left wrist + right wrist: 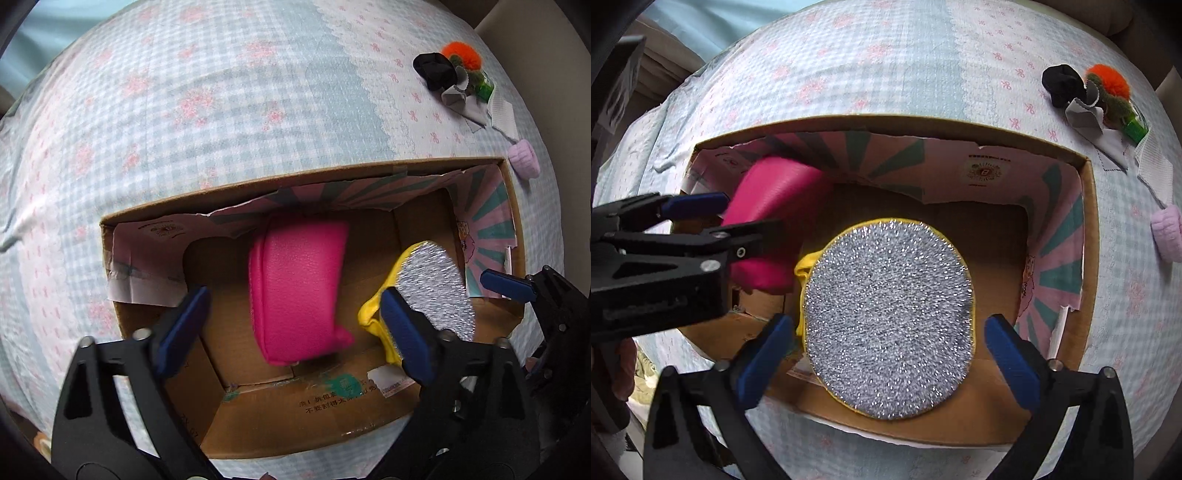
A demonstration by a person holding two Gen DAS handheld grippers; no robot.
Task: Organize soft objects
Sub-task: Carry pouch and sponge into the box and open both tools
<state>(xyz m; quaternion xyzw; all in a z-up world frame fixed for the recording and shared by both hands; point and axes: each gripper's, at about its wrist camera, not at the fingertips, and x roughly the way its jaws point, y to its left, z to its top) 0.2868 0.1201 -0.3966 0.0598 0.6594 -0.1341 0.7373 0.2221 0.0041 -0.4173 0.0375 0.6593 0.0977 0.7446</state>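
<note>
Between the spread blue fingers of the right gripper [886, 354], which clamp nothing, a round silver-sparkle pad with yellow edging [888, 319] is seen resting inside the open cardboard box [1087, 236], with gaps on both sides. Beside it, toward the box's left end, a pink cushion [297, 291] is framed by the equally parted, empty left gripper [295, 332]. Farther off, on the checked bedsheet [221, 92] beyond the box's right corner, a small heap of soft items [456, 75] and a lilac puff [522, 160] are left lying.
</note>
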